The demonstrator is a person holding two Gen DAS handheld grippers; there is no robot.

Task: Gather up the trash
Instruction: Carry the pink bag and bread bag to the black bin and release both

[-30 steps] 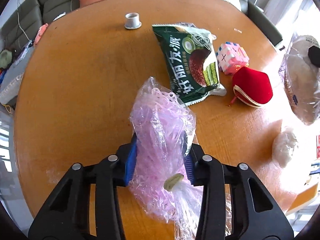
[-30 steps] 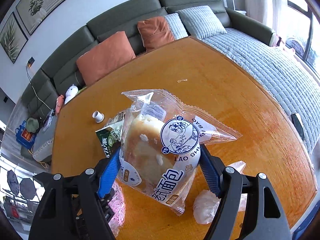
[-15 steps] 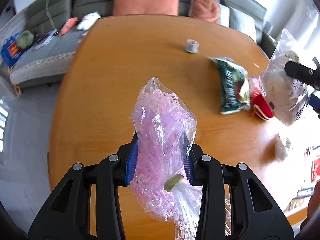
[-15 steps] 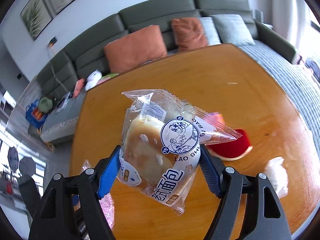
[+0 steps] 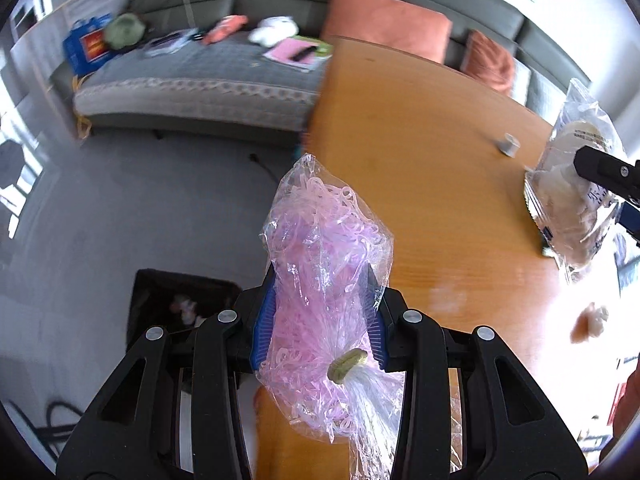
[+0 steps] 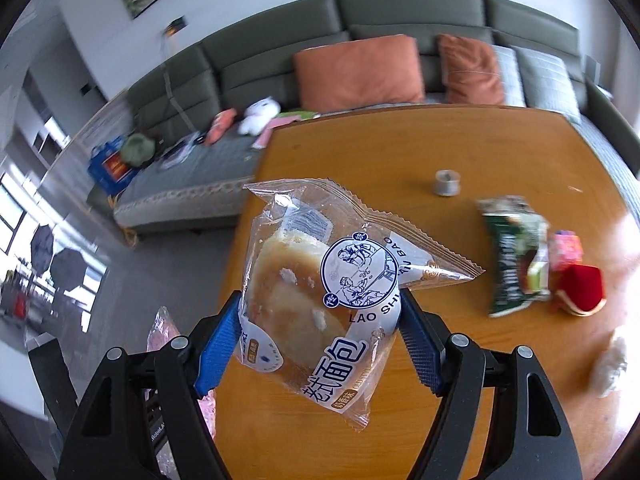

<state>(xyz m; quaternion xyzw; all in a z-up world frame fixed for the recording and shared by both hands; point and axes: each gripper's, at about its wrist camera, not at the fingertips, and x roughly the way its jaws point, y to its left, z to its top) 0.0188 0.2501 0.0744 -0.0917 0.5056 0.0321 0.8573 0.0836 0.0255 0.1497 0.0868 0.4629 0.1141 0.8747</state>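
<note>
My left gripper is shut on a clear bag of pink rubber bands, held over the left edge of the wooden table. Below it on the floor stands a black bin with some white trash inside. My right gripper is shut on a wrapped bread bun in a clear printed packet, above the table's near left part. That bread packet also shows at the right in the left wrist view. The pink bag peeks in at the lower left of the right wrist view.
On the table lie a green snack wrapper, a red pouch, a pink block toy, a small white cap and a crumpled white tissue. A grey sofa with orange cushions runs behind; grey floor lies left of the table.
Both grippers have swung left with their loads, from over the middle of the table to its left edge. The floor and the black bin have come into the left wrist view.
</note>
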